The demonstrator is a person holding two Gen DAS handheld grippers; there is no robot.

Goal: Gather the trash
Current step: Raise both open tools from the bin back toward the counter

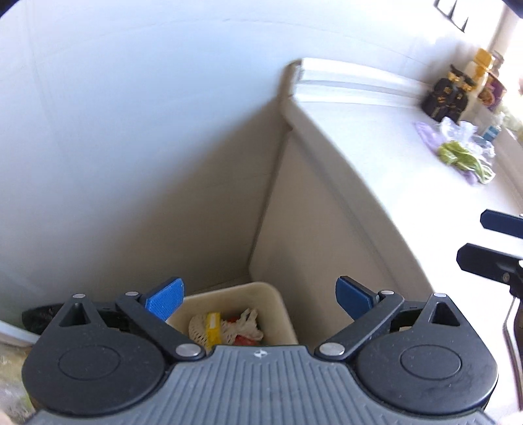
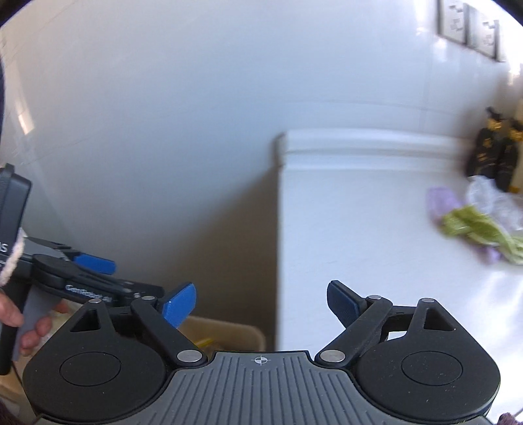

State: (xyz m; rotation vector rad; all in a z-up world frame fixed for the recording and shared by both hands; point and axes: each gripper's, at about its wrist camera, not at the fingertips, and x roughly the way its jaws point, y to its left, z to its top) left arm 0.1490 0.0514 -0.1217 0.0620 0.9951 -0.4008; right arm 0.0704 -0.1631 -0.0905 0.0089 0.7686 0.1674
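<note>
- Left wrist view: trash bin (image 1: 281, 314) low centre, below the table (image 1: 376, 144) edge, already holding white netting (image 1: 248, 323) and a yellow scrap (image 1: 213, 328).
- Green leafy scraps in clear plastic (image 1: 464, 153) at far right on the table, well apart from the bin.
- Left hand-held gripper (image 1: 258, 299) spread wide above the bin, holding nothing.
- Right hand-held gripper (image 2: 261, 305) likewise agape and empty.
- Risk, as a judgement: flimsy plastic slipping, spilling greens.
- Right wrist view alone: wall sockets (image 2: 470, 29), upper right; bin contents barely visible.
</note>
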